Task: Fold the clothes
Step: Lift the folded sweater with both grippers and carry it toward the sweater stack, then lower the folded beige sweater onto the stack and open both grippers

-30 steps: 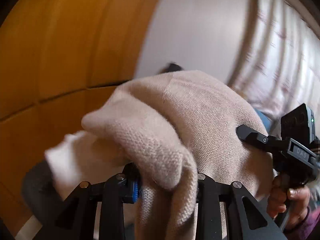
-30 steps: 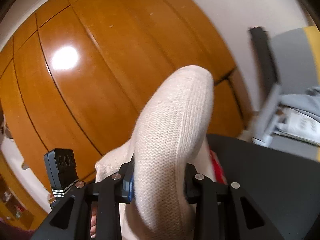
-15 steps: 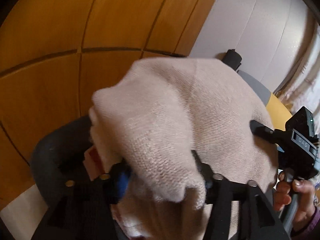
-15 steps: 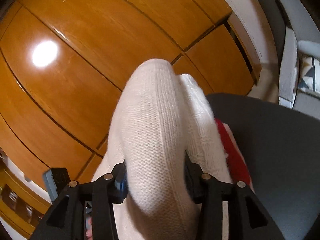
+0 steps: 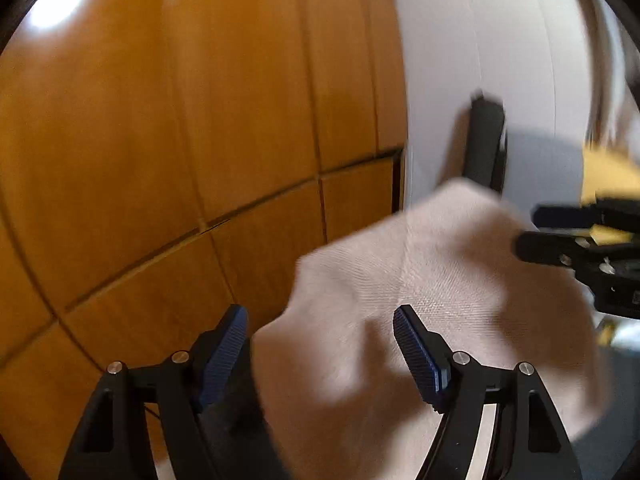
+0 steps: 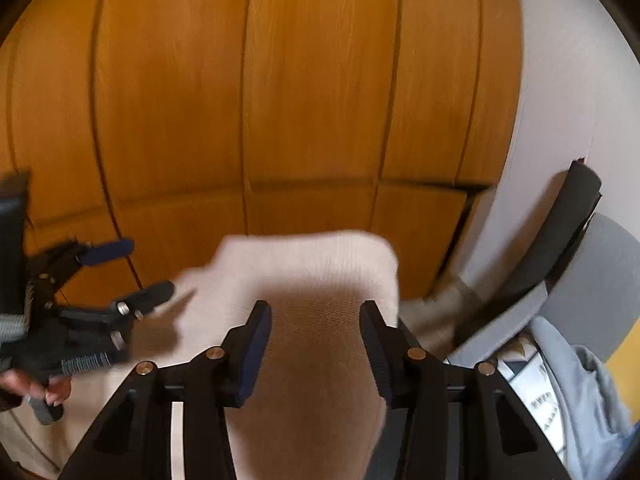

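Sweater (image 5: 420, 300): we see plain beige knit.
Finger pads (image 5: 418, 354): we see ribbed blue.
Wardrobe panels (image 6: 312, 92): we see glossy orange-brown wood.
Wall (image 5: 480, 40): we see white.

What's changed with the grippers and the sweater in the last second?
Both let go: the left gripper and right gripper, clamped on the sweater a second ago, now stand open, the knit loose between their fingers. Both views swung. The wooden doors remain behind.
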